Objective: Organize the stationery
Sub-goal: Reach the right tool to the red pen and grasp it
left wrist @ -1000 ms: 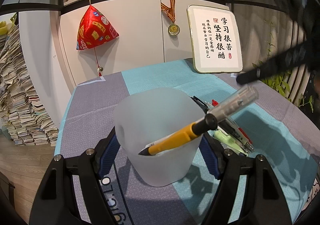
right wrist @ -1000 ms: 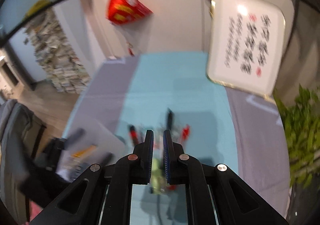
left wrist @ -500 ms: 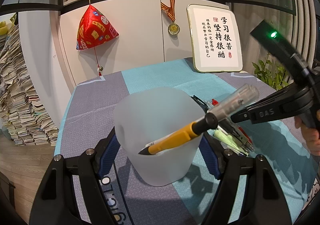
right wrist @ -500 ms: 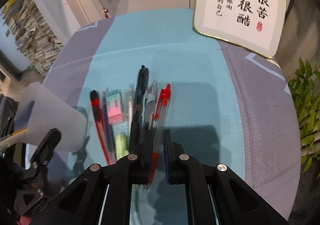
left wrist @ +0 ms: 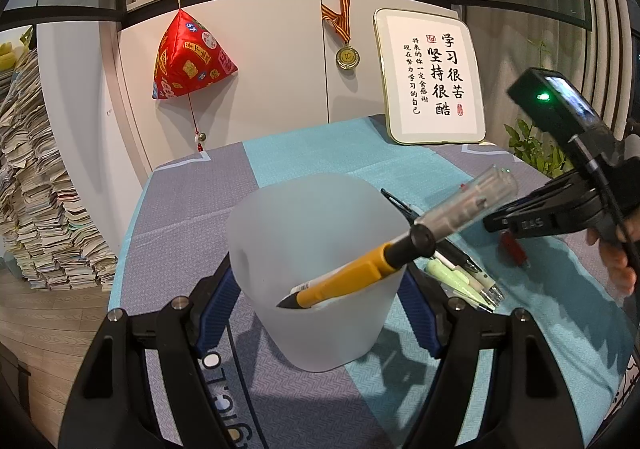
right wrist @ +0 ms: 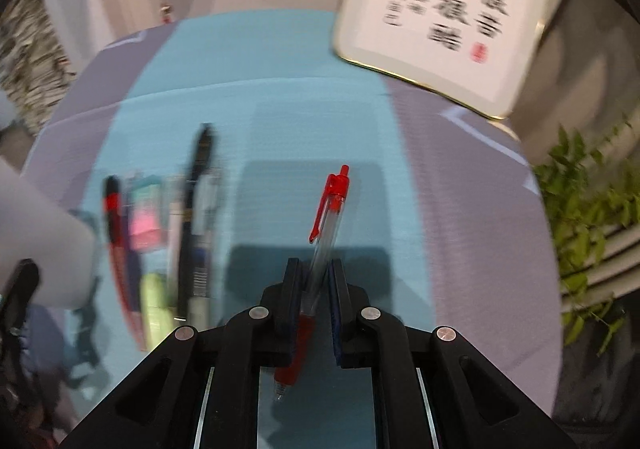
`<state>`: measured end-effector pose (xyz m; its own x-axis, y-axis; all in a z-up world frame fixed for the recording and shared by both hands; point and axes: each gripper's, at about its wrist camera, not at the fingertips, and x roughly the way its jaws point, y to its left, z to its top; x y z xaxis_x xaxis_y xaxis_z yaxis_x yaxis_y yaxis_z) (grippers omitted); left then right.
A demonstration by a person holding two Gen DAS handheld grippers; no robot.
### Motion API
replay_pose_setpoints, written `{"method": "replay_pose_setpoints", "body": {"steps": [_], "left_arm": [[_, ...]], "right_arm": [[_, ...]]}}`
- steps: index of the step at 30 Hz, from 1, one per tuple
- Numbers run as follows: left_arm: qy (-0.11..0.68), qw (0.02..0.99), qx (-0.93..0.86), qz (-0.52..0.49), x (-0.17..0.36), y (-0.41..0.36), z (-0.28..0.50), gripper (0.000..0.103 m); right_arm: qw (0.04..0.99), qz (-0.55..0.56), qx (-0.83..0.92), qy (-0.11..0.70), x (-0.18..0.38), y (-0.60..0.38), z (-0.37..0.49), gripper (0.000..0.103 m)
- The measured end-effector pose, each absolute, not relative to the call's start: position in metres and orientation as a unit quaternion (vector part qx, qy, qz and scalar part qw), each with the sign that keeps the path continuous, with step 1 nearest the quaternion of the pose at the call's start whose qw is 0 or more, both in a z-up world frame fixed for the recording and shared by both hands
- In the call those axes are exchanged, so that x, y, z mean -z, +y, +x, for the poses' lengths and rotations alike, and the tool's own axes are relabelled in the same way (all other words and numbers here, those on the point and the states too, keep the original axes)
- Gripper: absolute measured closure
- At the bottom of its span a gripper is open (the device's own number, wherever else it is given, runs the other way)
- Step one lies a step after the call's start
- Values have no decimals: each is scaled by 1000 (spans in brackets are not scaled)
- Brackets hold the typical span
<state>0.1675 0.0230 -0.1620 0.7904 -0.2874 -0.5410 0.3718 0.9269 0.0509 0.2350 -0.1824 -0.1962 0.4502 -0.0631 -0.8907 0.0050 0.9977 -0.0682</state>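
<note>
Left gripper (left wrist: 316, 313) clamps the frosted plastic cup (left wrist: 316, 249) low on its wall, blue pads pressed on both sides; cup stands upright on the tablecloth (left wrist: 192, 189). Inside the cup leans a yellow-and-black pen (left wrist: 400, 249), clear end poking out over the rim toward the right gripper.

Right gripper (right wrist: 314, 289) is closed on the red pen (right wrist: 326, 225), jaws pinching the clear barrel about mid-length, red clip end pointing away from the camera, tip hanging below the jaws. From this view, can't tell if the tip touches the cloth.

Beside the cup, between it and the red pen, the remaining stationery (right wrist: 172, 233) lies in a row: black pen, red-black pen, pastel eraser, pale green item; blurred.

Handling guess: red pen is light, stiff, with a smooth round barrel, so likely to swivel or slip in a two-pad pinch. Mid-barrel hold looks OK; the rubbery red grip section would be less slippery. Cup is light and tippy, so it needs holding.
</note>
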Motion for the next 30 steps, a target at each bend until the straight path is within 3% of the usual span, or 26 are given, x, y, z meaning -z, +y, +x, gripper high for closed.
{"method": "replay_pose_setpoints", "body": {"steps": [4,15,20,30], "left_arm": [[274,943,176,76,162,23,168,29],[278,942,176,73,163,24,169,29],[278,941,176,73,163,23,169,28],[283,940,179,70,163,23,170,28]], "right_arm": [[847,-3,-23,531,194,-194,224,93],[841,-63,-86,530,185,-189,195,92],[848,-63,-77,520,179,-183,213,60],[842,-62,-64,532,187,-169,250,60]]}}
